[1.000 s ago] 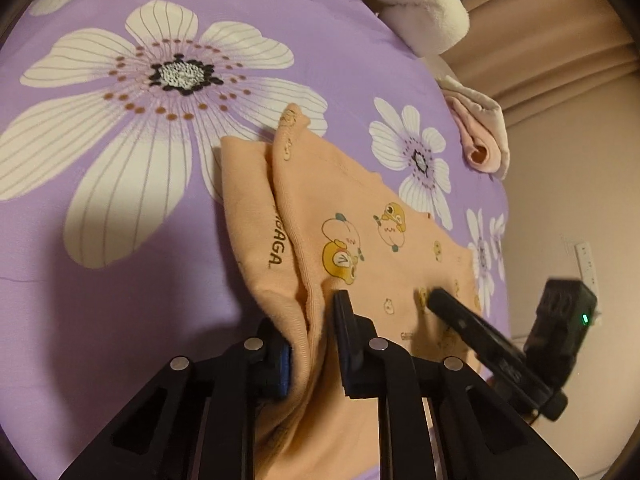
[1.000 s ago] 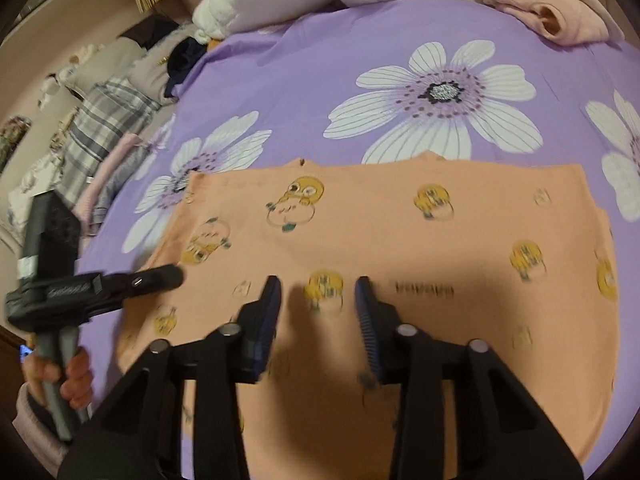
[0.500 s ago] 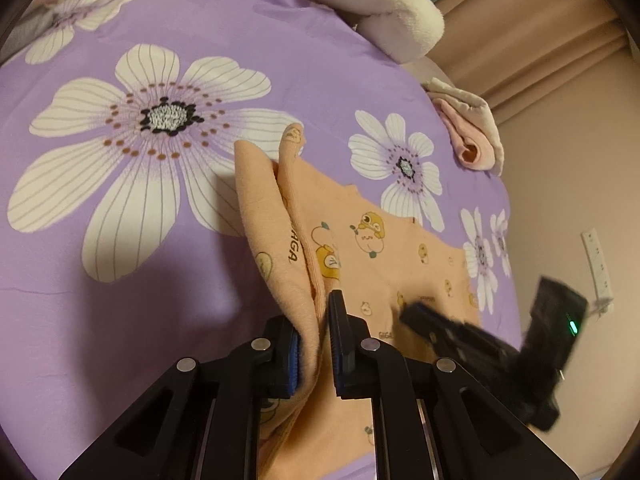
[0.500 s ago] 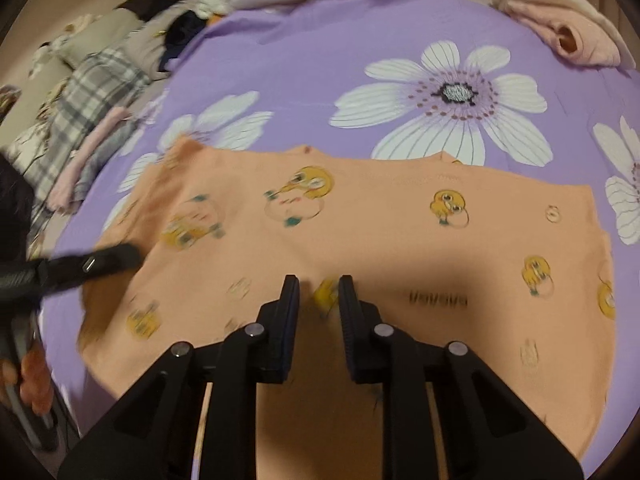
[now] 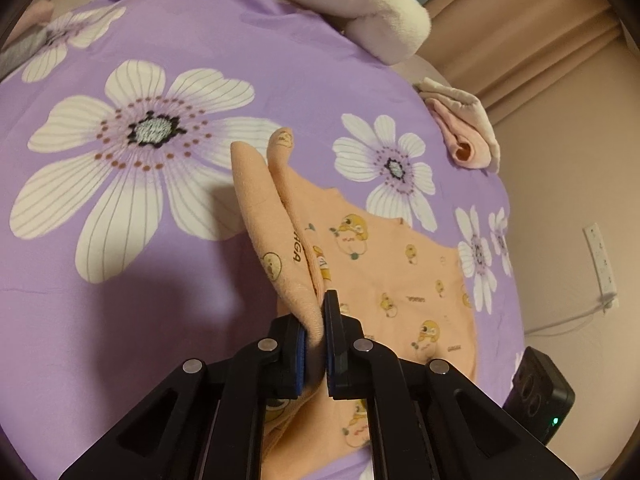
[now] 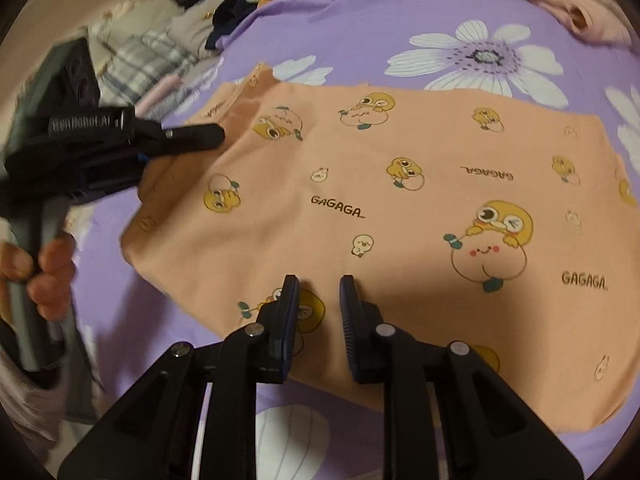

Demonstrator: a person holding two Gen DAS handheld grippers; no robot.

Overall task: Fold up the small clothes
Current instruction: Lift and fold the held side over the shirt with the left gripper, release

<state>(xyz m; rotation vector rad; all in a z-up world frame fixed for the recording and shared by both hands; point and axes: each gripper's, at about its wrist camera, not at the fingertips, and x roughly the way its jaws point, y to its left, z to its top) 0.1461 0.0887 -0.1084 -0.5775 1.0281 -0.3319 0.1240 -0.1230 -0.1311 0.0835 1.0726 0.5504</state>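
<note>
A peach garment (image 6: 400, 208) printed with yellow cartoon chicks and "GAGAGA" lies spread on the purple floral bedsheet (image 5: 120, 280). My left gripper (image 5: 316, 344) is shut on the garment's edge (image 5: 280, 248) and holds a fold of it lifted off the sheet. It also shows in the right wrist view (image 6: 188, 138) at the garment's left side. My right gripper (image 6: 319, 300) is open, its fingers (image 6: 290, 308) just above the garment's near edge, holding nothing. Its body shows at the lower right of the left wrist view (image 5: 540, 392).
A folded pink and cream garment (image 5: 464, 136) lies at the bed's far edge. A white fluffy pillow (image 5: 360, 4) sits at the back. A heap of plaid and dark clothes (image 6: 160, 60) lies off the bed's left. A wall socket (image 5: 600, 264) is at right.
My left gripper has closed tight on the garment edge and lifted it up and over. My right gripper shut on the garment, carried a fold toward me, then opened and let go.
</note>
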